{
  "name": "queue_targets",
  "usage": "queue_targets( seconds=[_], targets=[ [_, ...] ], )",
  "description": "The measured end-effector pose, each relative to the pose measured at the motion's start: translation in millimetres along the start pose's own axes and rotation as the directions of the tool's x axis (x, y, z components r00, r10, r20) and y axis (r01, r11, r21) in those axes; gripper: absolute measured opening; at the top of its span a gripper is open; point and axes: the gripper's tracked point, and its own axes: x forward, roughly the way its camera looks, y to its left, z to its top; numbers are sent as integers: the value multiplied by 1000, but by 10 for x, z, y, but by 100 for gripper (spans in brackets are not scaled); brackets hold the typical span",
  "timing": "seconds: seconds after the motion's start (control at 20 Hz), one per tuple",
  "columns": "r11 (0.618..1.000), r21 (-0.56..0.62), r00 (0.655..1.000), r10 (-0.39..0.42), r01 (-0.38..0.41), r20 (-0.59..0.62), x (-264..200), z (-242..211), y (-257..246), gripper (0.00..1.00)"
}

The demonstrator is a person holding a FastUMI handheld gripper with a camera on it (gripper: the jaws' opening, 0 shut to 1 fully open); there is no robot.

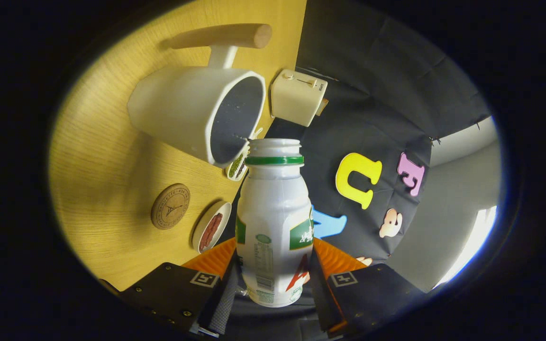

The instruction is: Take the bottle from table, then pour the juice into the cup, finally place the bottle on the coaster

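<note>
A: The claw is clamped on the bottle, a finger pressed to each side of the lower body; the open neck is held just beside the cup rim.

B: A light, smooth, thin-walled bottle is judged; a moderate mid-body grip is advised. The coaster is seen apart, on the table.

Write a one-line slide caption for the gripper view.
Gripper fingers shut on the open bottle, tipped with its mouth at the white cup, coaster nearby on the table.
</note>
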Motion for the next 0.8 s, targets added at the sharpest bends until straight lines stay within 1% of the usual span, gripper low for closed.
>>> queue_targets(
  seconds=[0.15, 0.4, 0.65, 0.8],
  targets=[
    [1000, 22, 1000, -1, 1, 0, 2, 15, 5, 70],
    [986, 156, 998, 52, -55, 21, -42, 70, 158, 70],
    [958, 272, 996, 79, -85, 32, -18, 76, 181, 70],
    [926, 363, 994, 100, -109, 43, -29, 71, 237, 70]
  ],
)
